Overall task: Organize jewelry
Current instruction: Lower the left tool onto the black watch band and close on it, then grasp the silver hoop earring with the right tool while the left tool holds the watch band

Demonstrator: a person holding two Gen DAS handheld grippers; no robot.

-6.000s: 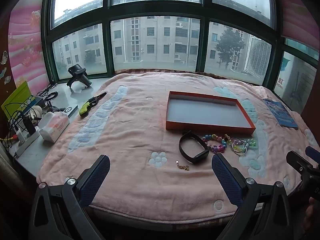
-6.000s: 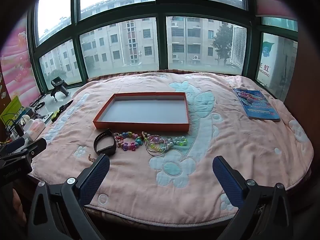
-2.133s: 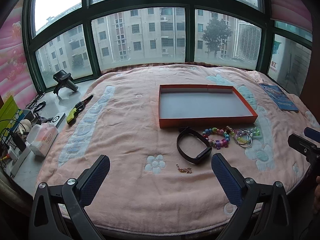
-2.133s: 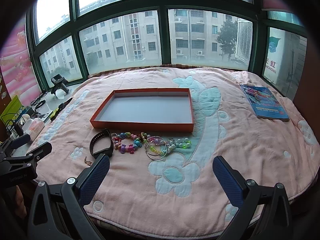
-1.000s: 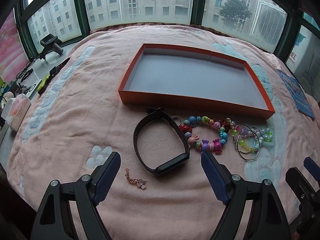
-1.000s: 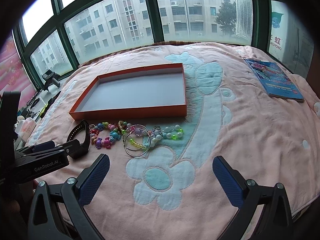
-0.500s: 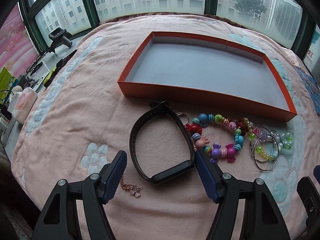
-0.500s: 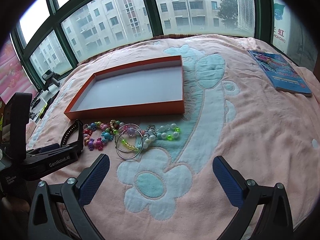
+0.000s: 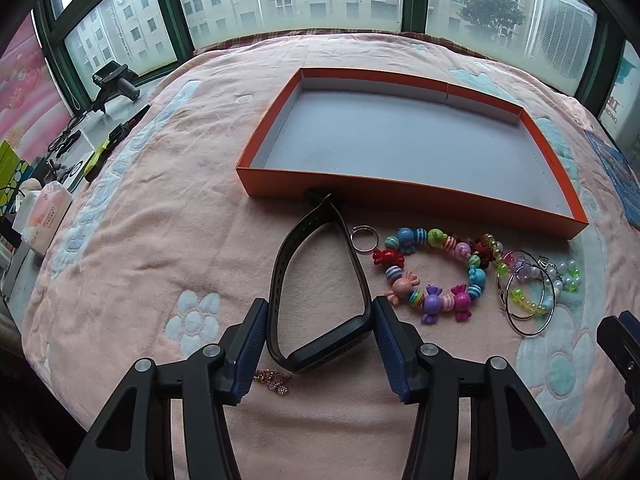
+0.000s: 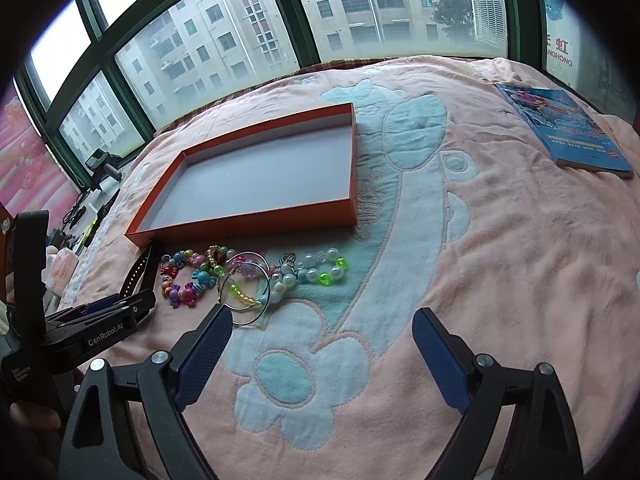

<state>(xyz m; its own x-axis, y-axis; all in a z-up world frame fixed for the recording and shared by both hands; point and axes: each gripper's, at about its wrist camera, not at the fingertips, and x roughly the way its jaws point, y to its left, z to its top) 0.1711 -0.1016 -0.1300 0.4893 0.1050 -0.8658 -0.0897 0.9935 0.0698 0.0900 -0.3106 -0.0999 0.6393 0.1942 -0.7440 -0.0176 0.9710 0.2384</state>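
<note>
A black wristband (image 9: 280, 272) lies on the pink blanket in front of an empty orange tray (image 9: 400, 196). My left gripper (image 9: 318, 320) straddles the band's near end. Its jaws are closing, and the pads stand right at the band's two sides without visibly squeezing it. A small gold chain (image 9: 274, 380) lies under its left finger. To the right lie a colourful bead bracelet (image 9: 432, 302), a small ring (image 9: 354, 236) and hoop bangles (image 9: 524, 332). My right gripper (image 10: 322, 320) hovers over bare blanket, jaws wide and closing slightly with nothing between them, its left fingertip by the hoop bangles (image 10: 240, 322) and a pearl-and-green bracelet (image 10: 316, 272).
A blue book (image 10: 568, 132) lies at the blanket's far right. On the windowsill to the left are a tissue pack (image 9: 52, 200), cables and a black handheld device (image 9: 114, 76). Windows run behind the tray (image 10: 248, 224). The blanket's near edge drops off just below both grippers.
My left gripper has come down over the black wristband and narrowed its jaws around it. My right gripper has drifted closer to the hoop bangles, jaws slightly narrower.
</note>
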